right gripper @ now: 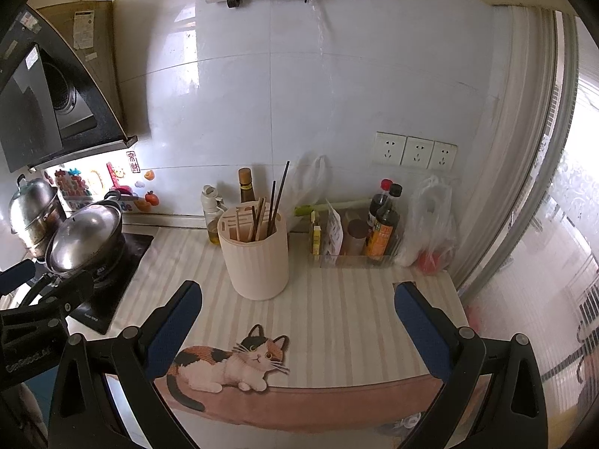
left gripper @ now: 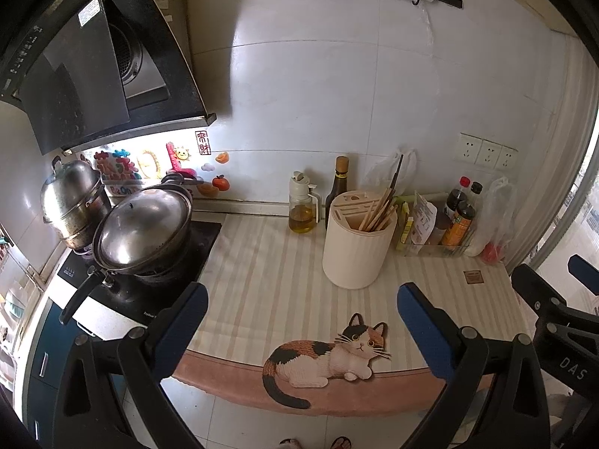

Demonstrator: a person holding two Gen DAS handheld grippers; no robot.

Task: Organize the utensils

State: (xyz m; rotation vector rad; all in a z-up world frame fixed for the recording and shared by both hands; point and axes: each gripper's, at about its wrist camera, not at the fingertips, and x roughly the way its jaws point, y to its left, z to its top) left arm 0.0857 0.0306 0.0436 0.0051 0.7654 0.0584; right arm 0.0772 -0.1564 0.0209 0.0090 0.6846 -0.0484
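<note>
Both grippers, left (left gripper: 301, 321) and right (right gripper: 297, 318), hovered with fingers apart and empty. The cream ribbed cylindrical holder (right gripper: 255, 258) stood at 12 o'clock on the striped desk (right gripper: 348, 321), keeping wooden chopsticks (right gripper: 258, 220) upright, presumably for access.

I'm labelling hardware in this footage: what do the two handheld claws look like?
Both match: the left claw and right claw have black plastic linkage arms joined by round silver-grey pivot pins, ending in flat fingers faced with dark blue pads. The right claw's body shows white lettering in the left wrist view. No cables or sleeves are visible.
</note>
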